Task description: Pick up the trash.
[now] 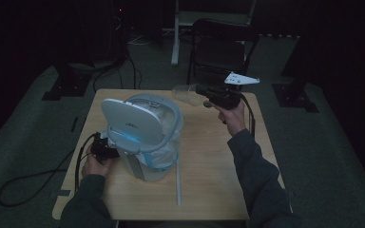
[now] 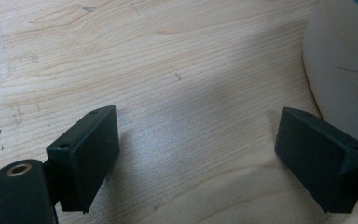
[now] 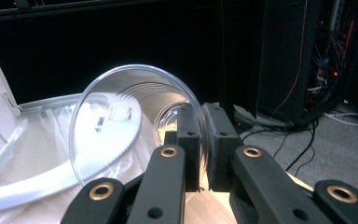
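The right gripper (image 1: 204, 96) is pinching the clear plastic cup (image 3: 121, 116) by its wall, holding it over the table's far edge, beside the open bin (image 1: 145, 137). Dropping it in is remaining. The left gripper (image 2: 196, 154) is gaping wide, holding nothing, near the bin's base.

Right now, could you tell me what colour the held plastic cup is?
The clear plastic cup is colourless and see-through; the right gripper view shows it best.

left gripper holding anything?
No. In the left gripper view the left gripper has its jaws wide apart over the bare wooden table.

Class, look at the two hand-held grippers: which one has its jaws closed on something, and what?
The right hand-held gripper: its jaws pinch the wall of a clear plastic cup. The left hand-held gripper stands open over the table.
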A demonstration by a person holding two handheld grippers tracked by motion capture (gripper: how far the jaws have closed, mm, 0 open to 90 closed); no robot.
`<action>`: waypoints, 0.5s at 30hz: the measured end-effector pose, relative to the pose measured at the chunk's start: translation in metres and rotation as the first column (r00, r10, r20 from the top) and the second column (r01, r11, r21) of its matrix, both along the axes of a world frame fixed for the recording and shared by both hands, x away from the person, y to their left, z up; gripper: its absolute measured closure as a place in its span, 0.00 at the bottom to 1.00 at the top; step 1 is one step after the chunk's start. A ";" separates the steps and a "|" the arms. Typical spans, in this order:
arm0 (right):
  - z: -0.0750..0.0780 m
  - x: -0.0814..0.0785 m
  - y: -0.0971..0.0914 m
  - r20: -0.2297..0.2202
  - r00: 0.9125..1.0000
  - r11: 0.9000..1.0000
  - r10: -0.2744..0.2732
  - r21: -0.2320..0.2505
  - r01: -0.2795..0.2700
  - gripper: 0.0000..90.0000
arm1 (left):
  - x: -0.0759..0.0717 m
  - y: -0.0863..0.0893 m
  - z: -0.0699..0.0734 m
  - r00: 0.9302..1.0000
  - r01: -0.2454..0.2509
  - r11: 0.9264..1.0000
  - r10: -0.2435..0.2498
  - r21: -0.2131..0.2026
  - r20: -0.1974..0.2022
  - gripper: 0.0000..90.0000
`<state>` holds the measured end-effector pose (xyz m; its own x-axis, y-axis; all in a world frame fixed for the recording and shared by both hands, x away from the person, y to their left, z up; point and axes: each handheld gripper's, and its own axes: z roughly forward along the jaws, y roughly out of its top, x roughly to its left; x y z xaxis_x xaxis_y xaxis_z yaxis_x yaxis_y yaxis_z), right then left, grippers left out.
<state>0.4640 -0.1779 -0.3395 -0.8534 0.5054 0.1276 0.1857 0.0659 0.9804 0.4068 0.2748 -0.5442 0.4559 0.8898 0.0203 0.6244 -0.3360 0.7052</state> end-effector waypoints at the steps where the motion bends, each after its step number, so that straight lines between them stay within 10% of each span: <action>1: 0.001 0.000 0.001 0.005 1.000 1.000 0.002 0.002 -0.002 0.95 | 0.000 0.000 0.000 1.000 0.000 1.000 0.000 0.000 0.000 0.16; 15: 0.018 -0.011 0.021 0.051 0.996 0.997 0.070 0.009 -0.070 0.95 | 0.000 0.000 0.000 1.000 0.000 1.000 0.000 0.000 0.000 0.16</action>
